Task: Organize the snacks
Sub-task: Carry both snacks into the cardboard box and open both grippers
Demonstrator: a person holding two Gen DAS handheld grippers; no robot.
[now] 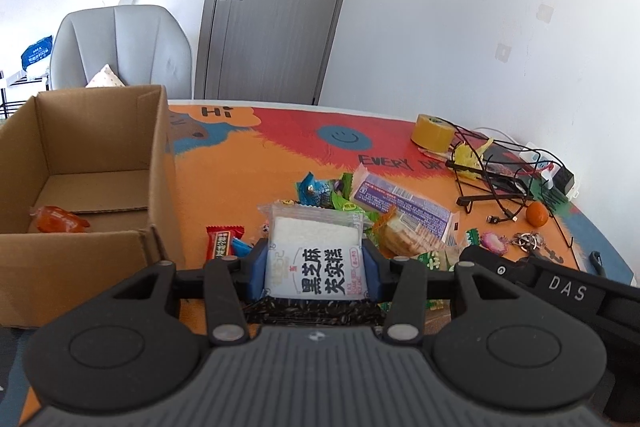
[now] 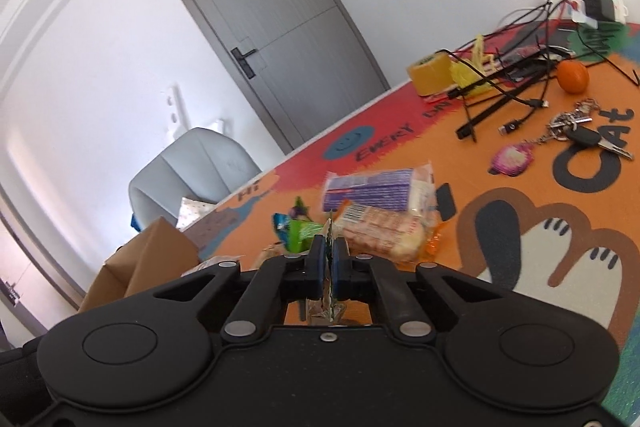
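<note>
My left gripper (image 1: pixel 315 269) is shut on a white rice-cake packet with black Chinese print (image 1: pixel 316 259), held above the table just right of the open cardboard box (image 1: pixel 158 163). An orange snack packet (image 1: pixel 60 219) lies inside the box. My right gripper (image 2: pixel 329 255) is shut on the thin edge of a green snack wrapper (image 2: pixel 330 231), lifted over the snack pile. The pile holds a purple-and-white biscuit pack (image 1: pixel 404 205), a clear cracker pack (image 2: pixel 384 231), a red candy (image 1: pixel 220 241) and blue and green packets (image 1: pixel 320 191). The box also shows in the right wrist view (image 2: pixel 152 263).
The table has a colourful orange cartoon mat (image 2: pixel 500 187). At the far right lie a yellow tape roll (image 1: pixel 434 133), tangled black cables with a stand (image 1: pixel 492 183), an orange fruit (image 1: pixel 537 214) and keys (image 2: pixel 580 135). A grey chair (image 1: pixel 120 47) stands behind the box.
</note>
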